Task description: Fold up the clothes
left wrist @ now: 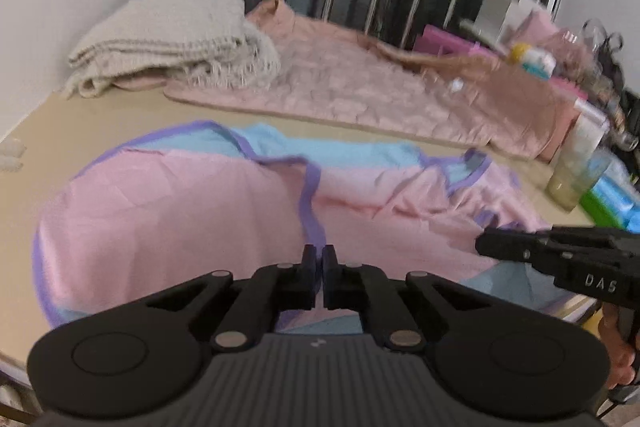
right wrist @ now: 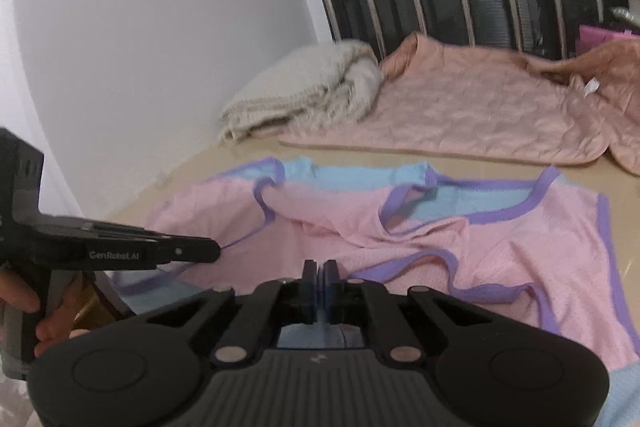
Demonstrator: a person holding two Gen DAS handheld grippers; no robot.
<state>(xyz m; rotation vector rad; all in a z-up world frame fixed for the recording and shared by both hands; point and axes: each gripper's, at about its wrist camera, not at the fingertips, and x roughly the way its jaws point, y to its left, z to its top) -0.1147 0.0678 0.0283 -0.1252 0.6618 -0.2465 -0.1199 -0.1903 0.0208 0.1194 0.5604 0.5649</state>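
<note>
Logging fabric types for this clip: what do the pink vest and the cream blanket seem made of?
Pink vest: likely thin synthetic sports mesh, given the fine perforated texture, with smooth purple binding. Cream blanket: apparently a chunky knit or woven yarn, matte, with a fringed edge.
</note>
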